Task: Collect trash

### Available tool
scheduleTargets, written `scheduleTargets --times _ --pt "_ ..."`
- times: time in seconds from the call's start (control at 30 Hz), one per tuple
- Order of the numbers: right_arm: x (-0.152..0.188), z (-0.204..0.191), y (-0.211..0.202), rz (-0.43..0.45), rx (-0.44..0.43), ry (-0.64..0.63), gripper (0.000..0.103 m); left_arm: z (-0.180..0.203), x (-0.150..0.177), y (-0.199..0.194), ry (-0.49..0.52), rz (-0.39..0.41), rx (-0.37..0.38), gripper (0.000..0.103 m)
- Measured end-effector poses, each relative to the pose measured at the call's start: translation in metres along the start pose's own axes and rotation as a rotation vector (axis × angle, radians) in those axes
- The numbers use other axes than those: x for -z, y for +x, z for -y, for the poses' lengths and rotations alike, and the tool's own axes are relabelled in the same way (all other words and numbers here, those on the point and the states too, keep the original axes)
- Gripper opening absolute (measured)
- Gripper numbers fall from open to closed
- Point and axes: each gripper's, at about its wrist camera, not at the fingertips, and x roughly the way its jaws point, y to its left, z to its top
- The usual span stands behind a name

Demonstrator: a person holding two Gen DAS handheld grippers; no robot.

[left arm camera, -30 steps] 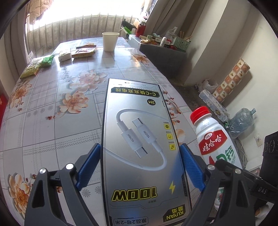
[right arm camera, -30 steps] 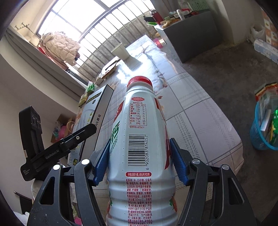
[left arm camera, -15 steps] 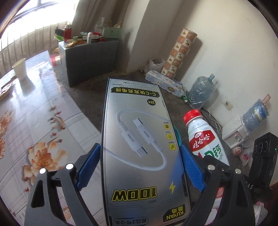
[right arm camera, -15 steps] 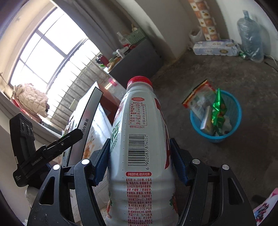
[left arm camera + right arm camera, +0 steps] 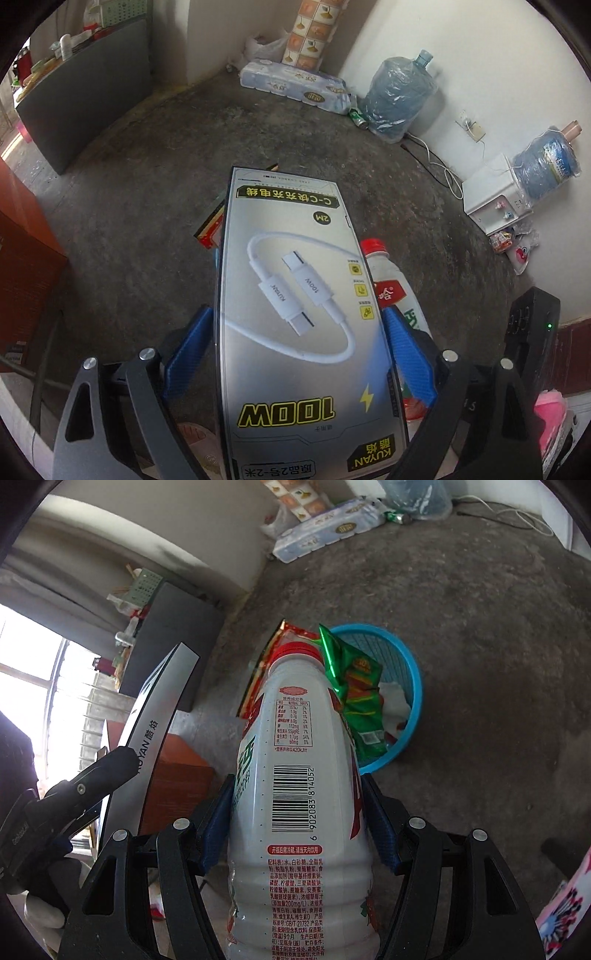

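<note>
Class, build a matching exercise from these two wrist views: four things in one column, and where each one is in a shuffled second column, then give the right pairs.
Things
1. cable box
2. milk drink bottle
3. blue basket
4. green snack wrapper

Places
A. on the concrete floor, below the bottle's cap
B. clamped in the right gripper
C. sticking up out of the basket
D. clamped in the left gripper

Pairs: 1-D, 2-B, 3-A, 4-C
</note>
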Motion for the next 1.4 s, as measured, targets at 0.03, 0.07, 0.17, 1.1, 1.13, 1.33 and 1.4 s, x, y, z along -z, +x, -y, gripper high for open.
scheduleTargets --times 0.03,0.07,0.17,1.1,1.13,1.33,1.4 --pt "-0.010 0.005 0.014 -0.008 0.010 0.016 0.063 -0.001 -0.009 0.013 0.004 -0.019 0.016 0.090" --pt "-0.018 0.011 0.028 -0.018 0.019 0.039 0.063 -0.003 -0.019 0.028 0.002 -0.039 0.024 0.090" --pt "-0.038 0.026 0.070 -0.039 0.047 0.074 0.066 -0.015 -0.039 0.070 -0.051 -0.077 0.029 0.090" --pt "0.047 -0.054 -0.048 0.210 0.099 -0.315 0.071 -0.045 0.060 -0.163 -0.039 0.335 0.115 0.090" --pt "0.058 -0.064 -0.057 0.228 0.100 -0.364 0.074 -0.046 0.074 -0.179 -0.031 0.367 0.105 0.090" --pt "0.128 -0.123 -0.100 0.313 0.052 -0.615 0.089 -0.066 0.169 -0.261 -0.087 0.538 0.009 0.096" --pt "0.152 -0.141 -0.110 0.329 0.028 -0.698 0.093 -0.073 0.201 -0.281 -0.111 0.588 -0.032 0.097"
